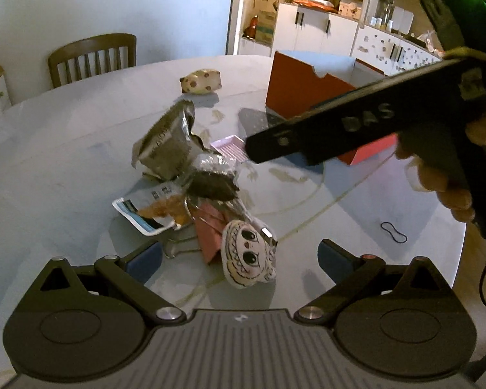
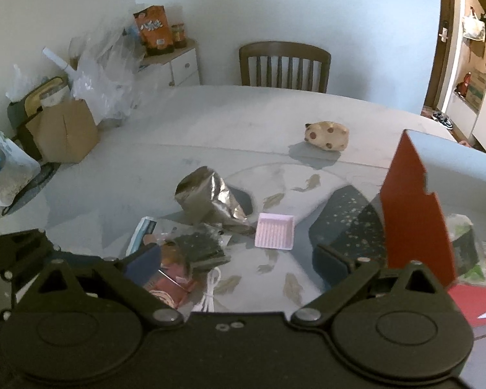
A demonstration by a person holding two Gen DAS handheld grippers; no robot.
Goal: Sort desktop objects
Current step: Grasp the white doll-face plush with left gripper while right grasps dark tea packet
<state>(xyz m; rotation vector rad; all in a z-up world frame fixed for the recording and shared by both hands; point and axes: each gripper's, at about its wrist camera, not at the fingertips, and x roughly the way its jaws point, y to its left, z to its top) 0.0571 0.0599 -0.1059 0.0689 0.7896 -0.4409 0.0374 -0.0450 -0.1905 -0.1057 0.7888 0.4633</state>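
Left wrist view: left gripper (image 1: 239, 253) gapes (empty) over doll charm (image 1: 248, 254).

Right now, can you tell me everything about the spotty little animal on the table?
The spotted animal figure is cream with dark reddish dots, rounded and smooth, perhaps ceramic. It sits alone on the round table, beyond the wrapper pile and nearer the wooden chair. Nothing touches it but the tabletop; it casts a soft shadow in front.

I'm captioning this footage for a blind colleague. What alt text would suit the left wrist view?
The open left gripper hovers over a clutter of wrappers on a round table, nearest a cartoon-face plush. The hand-held right gripper reaches in from the right, in front of a red box; a spotted toy lies beyond.
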